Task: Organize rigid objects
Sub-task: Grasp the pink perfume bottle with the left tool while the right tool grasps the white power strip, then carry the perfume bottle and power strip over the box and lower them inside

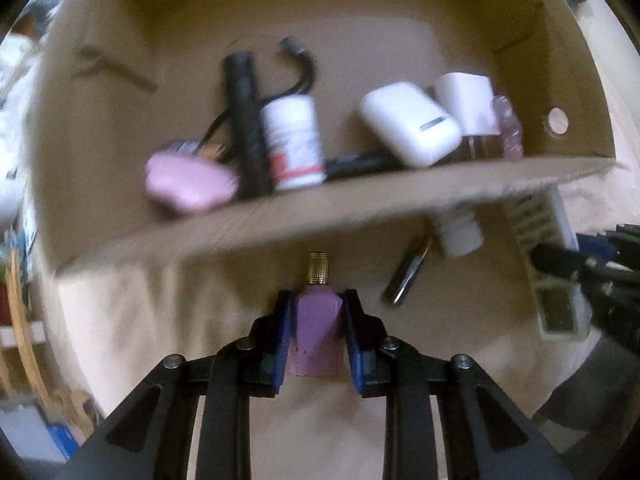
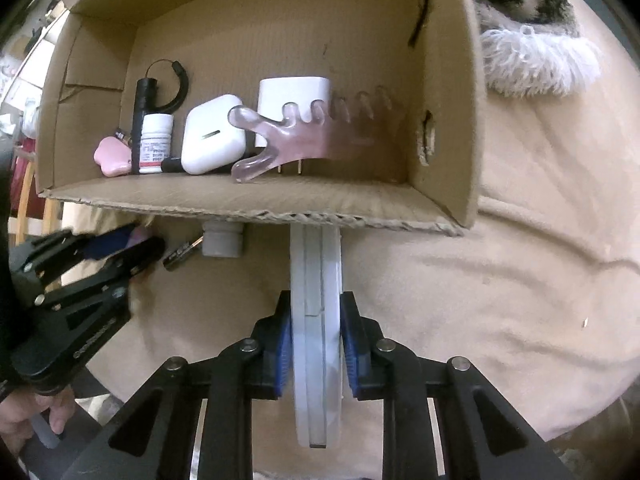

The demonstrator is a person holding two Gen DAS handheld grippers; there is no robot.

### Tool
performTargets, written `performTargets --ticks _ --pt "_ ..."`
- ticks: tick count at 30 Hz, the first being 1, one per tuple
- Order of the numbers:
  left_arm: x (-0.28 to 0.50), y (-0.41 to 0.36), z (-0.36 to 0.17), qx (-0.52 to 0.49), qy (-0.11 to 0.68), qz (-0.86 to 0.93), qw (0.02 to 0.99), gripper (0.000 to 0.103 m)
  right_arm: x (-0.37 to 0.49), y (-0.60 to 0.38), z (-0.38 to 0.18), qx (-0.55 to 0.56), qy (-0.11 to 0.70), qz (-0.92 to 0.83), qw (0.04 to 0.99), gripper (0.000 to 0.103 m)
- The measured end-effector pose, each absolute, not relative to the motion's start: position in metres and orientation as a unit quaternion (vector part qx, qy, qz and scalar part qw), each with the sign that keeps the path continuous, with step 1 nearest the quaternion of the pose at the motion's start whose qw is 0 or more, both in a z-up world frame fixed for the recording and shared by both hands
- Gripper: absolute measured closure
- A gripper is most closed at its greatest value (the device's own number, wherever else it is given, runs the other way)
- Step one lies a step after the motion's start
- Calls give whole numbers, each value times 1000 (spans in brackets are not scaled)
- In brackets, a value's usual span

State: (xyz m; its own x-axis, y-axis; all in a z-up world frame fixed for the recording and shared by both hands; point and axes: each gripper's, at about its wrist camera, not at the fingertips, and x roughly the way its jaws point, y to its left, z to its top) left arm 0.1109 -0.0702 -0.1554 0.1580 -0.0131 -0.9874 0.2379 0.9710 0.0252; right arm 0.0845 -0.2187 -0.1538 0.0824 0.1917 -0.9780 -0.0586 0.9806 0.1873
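While the cardboard box (image 2: 256, 204) already holds several small things, the left gripper (image 1: 316, 320) pinches a purple bottle (image 1: 316, 332) and the right gripper (image 2: 316, 320) a flat white case (image 2: 316, 320), both outside on the beige cloth (image 2: 480, 300); a white jar (image 1: 460, 232) and metal tool (image 1: 408, 272) remain.

The left gripper (image 1: 316, 332) points straight down, its blue-padded fingers (image 1: 282, 328) clamped shut on something. The right gripper (image 2: 316, 332) angles steeply down, likewise clamped. A hand (image 2: 24, 420) grips the left handle.

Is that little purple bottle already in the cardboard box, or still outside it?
Outside. The purple bottle sits clamped between the left gripper pads, over the beige cloth, on the near side of the cardboard box.
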Motion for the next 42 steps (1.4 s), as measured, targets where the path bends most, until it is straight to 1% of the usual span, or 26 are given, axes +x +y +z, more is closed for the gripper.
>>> performTargets --ticks 10,13,17,21,24,31,36,42 --pt "82 -36 -132 39 635 -29 771 80 58 -218 -142 57 660 87 744 81" --pt "85 -28 -126 21 633 -22 774 80 48 -211 -138 57 657 95 746 81" --pt "68 -20 -118 13 623 -20 782 80 37 -205 -130 75 650 106 749 81" --pt "60 -15 -99 8 604 -15 797 80 26 -198 -113 82 632 116 761 81" --pt "46 -6 -78 12 587 -16 809 80 16 -195 -96 84 609 120 780 81" --pt "53 1 -45 8 534 6 846 80 9 -215 -68 125 559 143 807 81" --pt "65 9 -33 -17 523 2 852 80 17 -218 -40 149 501 145 840 81" --pt "85 8 -18 -20 493 -6 870 80 31 -228 -9 183 427 127 876 81"
